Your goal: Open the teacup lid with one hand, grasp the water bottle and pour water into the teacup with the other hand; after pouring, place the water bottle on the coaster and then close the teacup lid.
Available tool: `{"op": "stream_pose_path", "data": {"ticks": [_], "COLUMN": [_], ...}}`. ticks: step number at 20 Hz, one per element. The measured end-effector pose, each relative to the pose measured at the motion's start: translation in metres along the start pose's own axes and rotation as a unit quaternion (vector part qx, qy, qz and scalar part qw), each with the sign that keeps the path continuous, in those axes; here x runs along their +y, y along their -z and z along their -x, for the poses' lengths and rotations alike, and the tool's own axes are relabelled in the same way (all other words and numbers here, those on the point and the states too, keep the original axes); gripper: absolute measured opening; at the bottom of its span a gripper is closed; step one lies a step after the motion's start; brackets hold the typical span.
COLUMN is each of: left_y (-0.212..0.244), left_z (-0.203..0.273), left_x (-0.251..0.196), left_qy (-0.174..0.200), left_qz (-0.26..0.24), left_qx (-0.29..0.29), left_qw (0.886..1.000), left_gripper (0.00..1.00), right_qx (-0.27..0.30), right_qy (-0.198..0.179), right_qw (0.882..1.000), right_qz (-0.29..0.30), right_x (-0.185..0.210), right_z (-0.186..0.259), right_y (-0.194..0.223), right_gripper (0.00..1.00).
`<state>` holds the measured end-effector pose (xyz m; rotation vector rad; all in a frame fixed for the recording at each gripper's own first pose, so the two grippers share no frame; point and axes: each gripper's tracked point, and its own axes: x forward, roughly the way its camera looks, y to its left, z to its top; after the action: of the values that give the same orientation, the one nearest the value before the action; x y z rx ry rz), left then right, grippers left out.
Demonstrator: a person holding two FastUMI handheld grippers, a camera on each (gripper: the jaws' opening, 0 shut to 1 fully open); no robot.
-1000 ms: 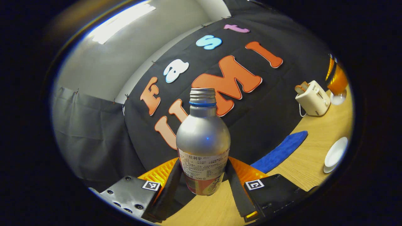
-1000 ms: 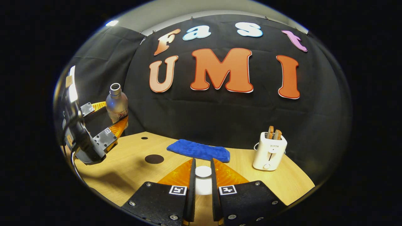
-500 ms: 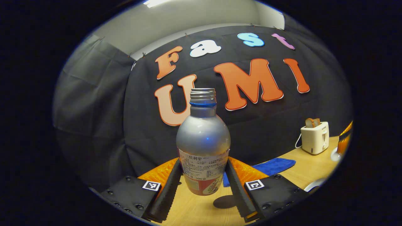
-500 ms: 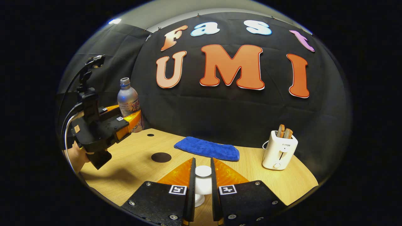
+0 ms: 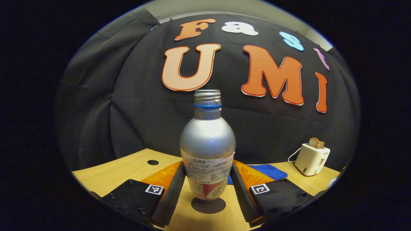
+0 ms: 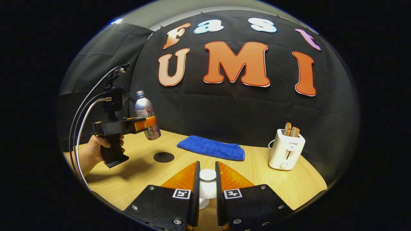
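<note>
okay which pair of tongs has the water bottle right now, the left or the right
The left tongs: their two fingers clamp the silver water bottle, held upright over the dark coaster. The right tongs grip the white teacup lid instead.

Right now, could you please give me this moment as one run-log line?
left gripper: shut on bottle, upright over coaster | right gripper: shut on lid, above table

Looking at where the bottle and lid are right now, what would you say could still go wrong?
1. The silver metal water bottle has no cap and hangs in the left tongs above the dark round coaster; a tilted set-down could tip it and spill.
2. The tongs grip it low, near the label, so it may pivot.
3. The right tongs pinch only the white teacup lid by its knob; it could slip before closing.
</note>
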<state>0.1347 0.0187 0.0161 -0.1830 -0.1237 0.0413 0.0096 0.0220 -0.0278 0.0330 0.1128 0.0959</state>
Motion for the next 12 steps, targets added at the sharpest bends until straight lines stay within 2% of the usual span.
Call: {"op": "stream_pose_path", "data": {"ticks": [2,4,12], "left_y": [0.024,0.043,0.089], "left_z": [-0.01,-0.018,-0.03], "left_x": [-0.004,-0.005,-0.003], "left_qy": [0.008,0.019,0.011], "left_qz": [0.002,0.005,-0.022], "left_qx": [0.03,0.057,0.109], "left_qw": [1.0,0.998,0.994], "left_gripper": [0.83,0.8,0.84], "right_qx": [0.004,0.009,0.026], "right_qy": [0.003,0.005,0.004], "right_qw": [1.0,1.0,0.999], "right_qz": [-0.001,-0.006,-0.024], "right_x": [-0.003,-0.006,-0.014], "right_z": [0.001,0.001,-0.009], "right_y": [0.005,0.011,0.026], "right_gripper": [0.23,0.23,0.23]}}
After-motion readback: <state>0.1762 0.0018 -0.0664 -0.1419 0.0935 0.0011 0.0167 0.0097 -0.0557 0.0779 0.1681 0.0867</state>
